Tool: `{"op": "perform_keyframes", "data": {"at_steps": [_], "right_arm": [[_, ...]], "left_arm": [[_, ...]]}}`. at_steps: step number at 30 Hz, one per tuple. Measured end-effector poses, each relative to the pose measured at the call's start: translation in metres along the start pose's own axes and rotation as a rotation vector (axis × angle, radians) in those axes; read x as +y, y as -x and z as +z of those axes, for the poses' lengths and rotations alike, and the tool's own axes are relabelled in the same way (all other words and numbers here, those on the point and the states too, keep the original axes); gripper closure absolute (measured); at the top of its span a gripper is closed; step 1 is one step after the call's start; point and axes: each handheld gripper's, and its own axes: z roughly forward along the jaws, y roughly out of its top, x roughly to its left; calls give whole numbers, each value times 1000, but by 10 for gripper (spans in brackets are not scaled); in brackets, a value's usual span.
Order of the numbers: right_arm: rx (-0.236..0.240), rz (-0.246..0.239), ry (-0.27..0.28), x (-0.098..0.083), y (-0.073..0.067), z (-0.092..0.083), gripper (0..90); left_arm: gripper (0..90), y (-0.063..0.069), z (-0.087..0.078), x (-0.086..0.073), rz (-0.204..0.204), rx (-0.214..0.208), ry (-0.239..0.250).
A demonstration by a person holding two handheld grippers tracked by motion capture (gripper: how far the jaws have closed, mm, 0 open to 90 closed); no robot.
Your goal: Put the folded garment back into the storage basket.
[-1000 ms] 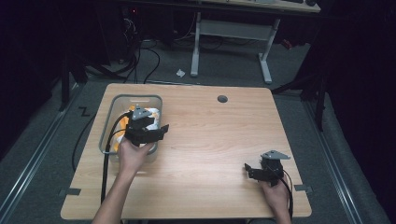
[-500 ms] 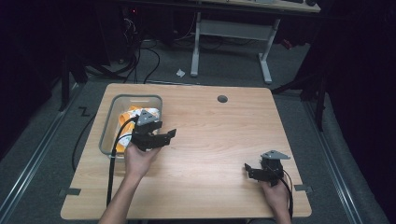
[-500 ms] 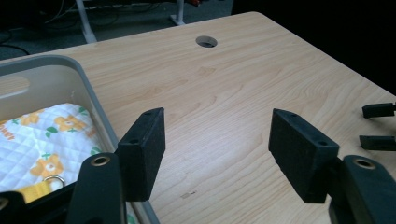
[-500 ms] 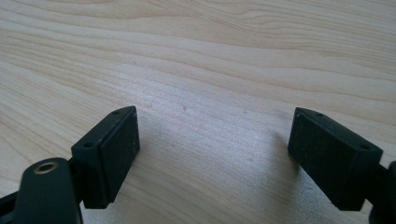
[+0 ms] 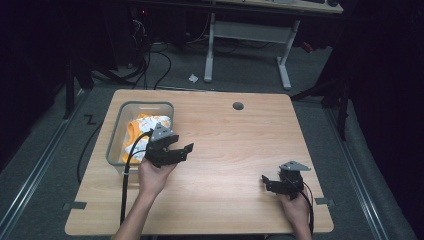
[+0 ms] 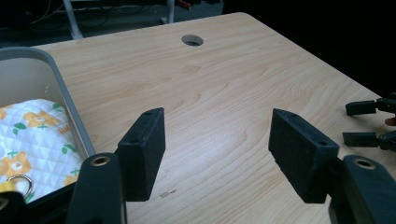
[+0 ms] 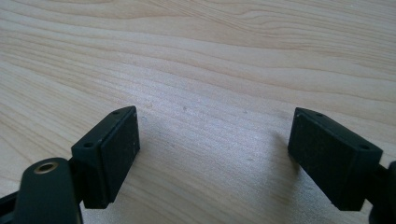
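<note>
A grey plastic bin (image 5: 114, 134) stands at the table's left side and holds a white quilted cloth with orange flowers (image 5: 146, 125). My left gripper (image 5: 184, 151) hovers just right of the bin, jaws pointing right. In the left gripper view those jaws stand open (image 6: 217, 154) over bare wood, with the bin wall (image 6: 65, 102) and the cloth (image 6: 32, 135) at the left. My right gripper (image 5: 266, 183) rests low near the front right of the table. Its jaws are open (image 7: 212, 149), nothing between them.
The wooden table (image 5: 235, 145) has a round cable hole (image 5: 238, 106) near its far edge. In the left gripper view the right gripper's jaw tips (image 6: 369, 123) show at the far right. A desk frame and cables stand on the floor behind the table.
My left gripper has shifted right and toward the person, from above the bin's edge to the table beside it. Its jaws stayed open. The right gripper has not moved.
</note>
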Motion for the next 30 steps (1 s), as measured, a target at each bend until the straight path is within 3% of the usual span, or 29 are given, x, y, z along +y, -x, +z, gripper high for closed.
{"op": "perform_keyframes", "data": {"at_steps": [5, 8, 14, 25, 30], "right_arm": [[0, 0, 0, 0, 0, 0, 166], [0, 0, 0, 0, 0, 0, 166], [-1, -1, 1, 0, 0, 0, 166], [1, -4, 2, 0, 0, 0, 166], [1, -3, 2, 0, 0, 0, 166]], "left_arm": [[367, 4, 2, -1, 13, -9, -9], [365, 8, 5, -2, 13, -44, -22], [365, 14, 12, -6, 9, -68, -28], [365, 22, 19, -13, 24, -62, -44], [365, 24, 23, -16, 15, -81, -50]]}}
